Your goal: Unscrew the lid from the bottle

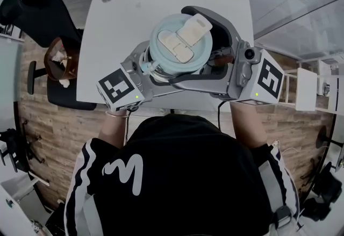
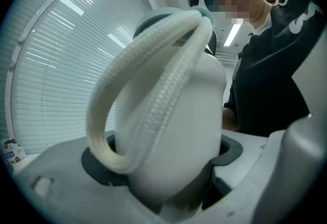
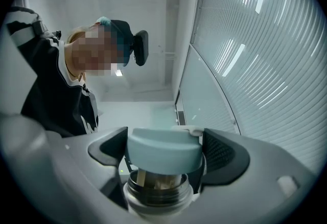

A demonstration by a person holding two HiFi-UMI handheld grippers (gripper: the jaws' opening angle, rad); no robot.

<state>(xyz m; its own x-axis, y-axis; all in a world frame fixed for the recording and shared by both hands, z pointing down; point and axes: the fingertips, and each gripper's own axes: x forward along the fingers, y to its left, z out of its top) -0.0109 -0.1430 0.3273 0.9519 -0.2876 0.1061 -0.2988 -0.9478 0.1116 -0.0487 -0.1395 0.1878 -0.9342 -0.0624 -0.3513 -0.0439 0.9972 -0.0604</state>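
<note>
Right gripper view: the pale blue-green round plastic lid is seen pinched between the dark pads of the right gripper, whose jaws are closed to the lid's width. Beneath the lid, the threaded steel neck of the bottle is already exposed, so the unscrewing is judged to be at or near its end; whether the last thread is free cannot be told.

In the left gripper view, the white rounded bottle body is clamped low down between the pads of the left gripper, which is spread about as wide as the body. A cream woven carry strap is looped in front of the body.

In the head view, the bottle is held up over the white table, close to the person's chest, gripped from both sides.

The next move is judged to call for a steady hold on the body while the lid is given a final turn, if needed, and lifted straight off along the neck.
</note>
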